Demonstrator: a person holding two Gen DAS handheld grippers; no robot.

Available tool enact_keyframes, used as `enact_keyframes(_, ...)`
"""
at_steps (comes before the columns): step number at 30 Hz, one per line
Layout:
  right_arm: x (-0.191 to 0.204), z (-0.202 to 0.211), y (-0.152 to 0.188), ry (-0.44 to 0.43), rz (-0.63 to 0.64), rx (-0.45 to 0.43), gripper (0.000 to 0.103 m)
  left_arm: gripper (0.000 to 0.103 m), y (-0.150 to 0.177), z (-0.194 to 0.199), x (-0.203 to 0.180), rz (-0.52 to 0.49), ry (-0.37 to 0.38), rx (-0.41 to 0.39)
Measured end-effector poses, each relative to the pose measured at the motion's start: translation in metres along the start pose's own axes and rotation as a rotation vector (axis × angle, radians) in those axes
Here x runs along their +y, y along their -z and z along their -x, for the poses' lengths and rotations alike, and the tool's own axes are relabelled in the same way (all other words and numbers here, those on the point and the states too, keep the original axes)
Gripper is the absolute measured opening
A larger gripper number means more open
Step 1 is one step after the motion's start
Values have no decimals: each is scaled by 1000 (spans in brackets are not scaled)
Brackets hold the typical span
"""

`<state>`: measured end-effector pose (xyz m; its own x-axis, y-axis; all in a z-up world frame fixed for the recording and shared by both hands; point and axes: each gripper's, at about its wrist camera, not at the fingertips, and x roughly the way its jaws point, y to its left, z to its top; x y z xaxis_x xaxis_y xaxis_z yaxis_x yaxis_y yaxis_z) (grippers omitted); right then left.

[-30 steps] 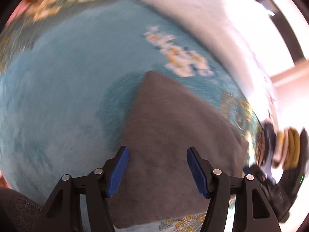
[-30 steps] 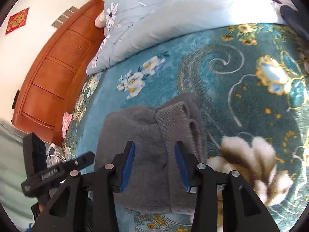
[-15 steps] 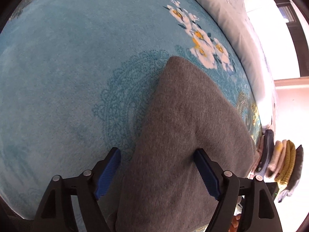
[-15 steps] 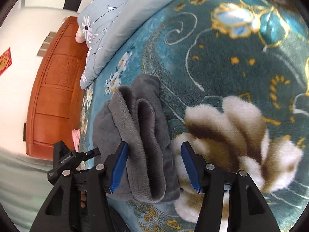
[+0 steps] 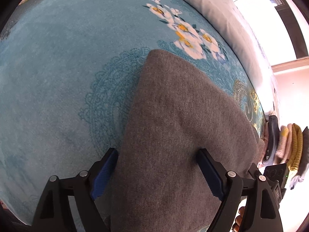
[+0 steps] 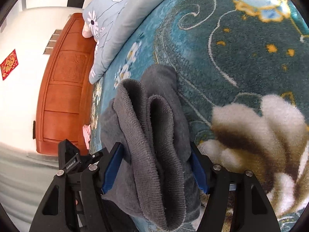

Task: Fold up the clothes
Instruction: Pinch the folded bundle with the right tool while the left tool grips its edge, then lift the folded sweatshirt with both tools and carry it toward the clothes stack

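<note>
A folded grey fleece garment (image 5: 173,125) lies on a teal flowered blanket (image 5: 58,77). My left gripper (image 5: 156,172) is open, its blue-padded fingers straddling the garment's near side edge. In the right wrist view the same garment (image 6: 154,135) shows its stacked folded layers end-on. My right gripper (image 6: 154,166) is open with its fingers on either side of those layers. The other gripper's body (image 6: 71,158) shows at the garment's far left.
A light blue flowered duvet (image 6: 115,29) lies along the blanket's far side. A wooden headboard (image 6: 63,96) stands behind. A stack of folded clothes (image 5: 291,147) sits at the right in the left wrist view. The blanket (image 6: 241,67) spreads right.
Both grippers have moved in onto the garment; their fingers have spread wider and now straddle its opposite edges. The right view swung from looking over the garment to facing its folded end.
</note>
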<state>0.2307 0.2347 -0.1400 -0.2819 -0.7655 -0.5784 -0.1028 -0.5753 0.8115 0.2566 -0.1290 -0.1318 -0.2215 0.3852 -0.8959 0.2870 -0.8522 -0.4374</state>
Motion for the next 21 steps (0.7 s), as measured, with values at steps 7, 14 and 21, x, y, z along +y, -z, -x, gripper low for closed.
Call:
enact_keyframes(7, 5, -7, 1, 38, -38, -30, 57, 70, 11, 7, -23, -125, -118, -73)
enact_keyframes(14, 18, 2, 7, 36, -57, -68, 33, 29, 26, 25, -41, -198, -191, -166)
enact_keyframes(21, 44, 36, 16, 2, 34, -80, 31, 26, 53, 54, -59, -206, -86, -246)
